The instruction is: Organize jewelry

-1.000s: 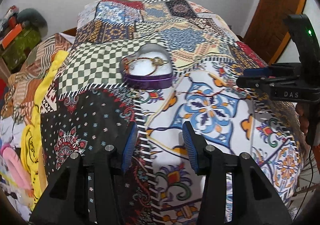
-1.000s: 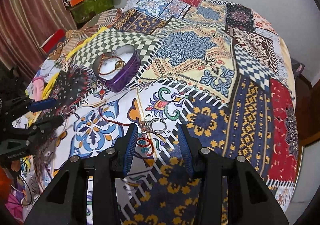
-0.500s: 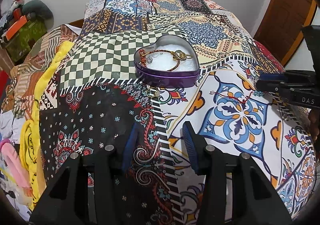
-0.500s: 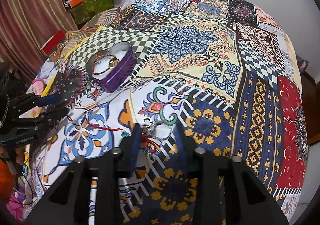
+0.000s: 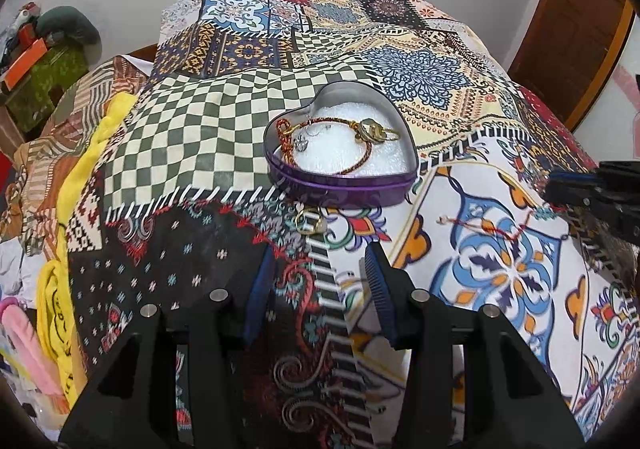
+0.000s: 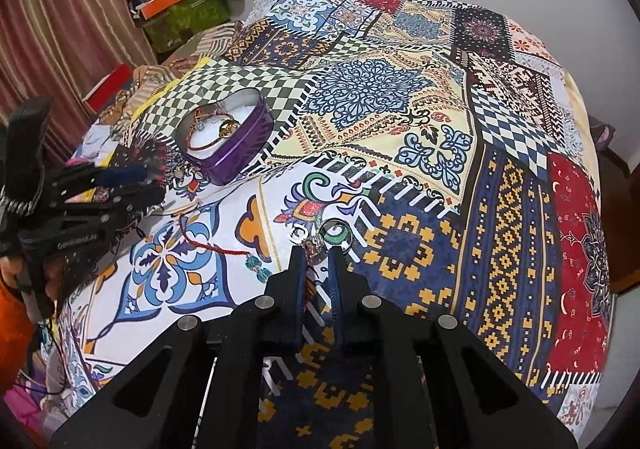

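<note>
Patchwork quilt (image 6: 400,97) covers the bed. Left gripper (image 5: 318,265) hangs half open and empty over a gold ring (image 5: 310,223) just before the heart tin (image 5: 340,185), which holds bracelets. Right gripper (image 6: 318,255) has just closed on the silver bracelet (image 6: 336,233). Next, I'd guess: lift it and carry it to the tin.

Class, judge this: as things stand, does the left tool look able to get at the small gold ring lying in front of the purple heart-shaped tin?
Probably yes: the left tool stands open, with only bare patchwork cloth before the gold ring.
</note>
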Motion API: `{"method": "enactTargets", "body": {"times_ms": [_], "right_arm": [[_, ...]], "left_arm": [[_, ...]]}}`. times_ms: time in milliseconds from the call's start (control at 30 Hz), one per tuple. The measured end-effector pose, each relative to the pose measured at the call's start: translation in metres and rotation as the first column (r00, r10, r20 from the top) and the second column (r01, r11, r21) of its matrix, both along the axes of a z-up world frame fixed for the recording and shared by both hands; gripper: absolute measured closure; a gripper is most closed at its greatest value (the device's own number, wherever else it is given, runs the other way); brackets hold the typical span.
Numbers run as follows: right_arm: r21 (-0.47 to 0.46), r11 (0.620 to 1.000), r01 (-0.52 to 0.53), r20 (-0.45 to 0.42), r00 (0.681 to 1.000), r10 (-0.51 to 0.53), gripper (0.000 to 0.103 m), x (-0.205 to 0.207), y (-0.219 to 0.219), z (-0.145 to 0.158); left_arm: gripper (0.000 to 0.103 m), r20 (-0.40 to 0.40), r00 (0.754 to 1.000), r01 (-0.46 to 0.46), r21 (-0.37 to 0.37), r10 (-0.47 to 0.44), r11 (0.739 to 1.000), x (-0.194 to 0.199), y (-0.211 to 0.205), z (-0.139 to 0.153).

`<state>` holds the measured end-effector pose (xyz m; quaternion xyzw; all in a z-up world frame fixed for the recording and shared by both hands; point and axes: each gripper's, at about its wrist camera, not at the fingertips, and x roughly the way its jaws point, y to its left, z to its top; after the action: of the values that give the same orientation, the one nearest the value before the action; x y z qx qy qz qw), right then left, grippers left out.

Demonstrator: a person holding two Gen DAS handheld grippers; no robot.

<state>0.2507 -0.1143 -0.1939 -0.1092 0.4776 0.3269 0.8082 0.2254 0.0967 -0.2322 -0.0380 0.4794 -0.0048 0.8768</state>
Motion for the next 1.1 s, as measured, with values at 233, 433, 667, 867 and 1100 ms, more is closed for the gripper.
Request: {"method": "enactTargets", "body": {"times_ms": [233,433,667,867,1100], "right_arm": [[0.001,1.000,-0.008,0.014,1.000,0.008,0.065,-0.002,-0.004,0.005],[-0.007,1.000,-0.010,0.030,1.000,0.010,0.065,0.002,-0.001,0.002],[-0.043,0.999,-0.024,0.048,0.999,0.026,0.070,0.008,0.009,-0.006],[-0.042,0.999,-0.031,0.055,0.998,0.033,0.076,0.006,0.010,-0.006],[-0.041,0.999,-0.028,0.063,0.998,0.030,0.089,0.001,0.009,0.001]], "left_arm": [[0.057,-0.027,0.999,-0.018,-0.024,0.017,1.000,0.020,0.008,-0.016],[0.061,-0.020,1.000,-0.009,-0.038,0.009,0.999,0.024,0.008,-0.018],[0.081,-0.006,1.000,-0.022,-0.072,0.021,0.997,0.027,0.018,-0.021],[0.084,0.001,1.000,-0.023,-0.063,0.023,0.998,0.026,0.017,-0.021],[0.096,0.007,1.000,-0.002,-0.037,0.002,0.999,0.013,0.009,-0.017]]}}
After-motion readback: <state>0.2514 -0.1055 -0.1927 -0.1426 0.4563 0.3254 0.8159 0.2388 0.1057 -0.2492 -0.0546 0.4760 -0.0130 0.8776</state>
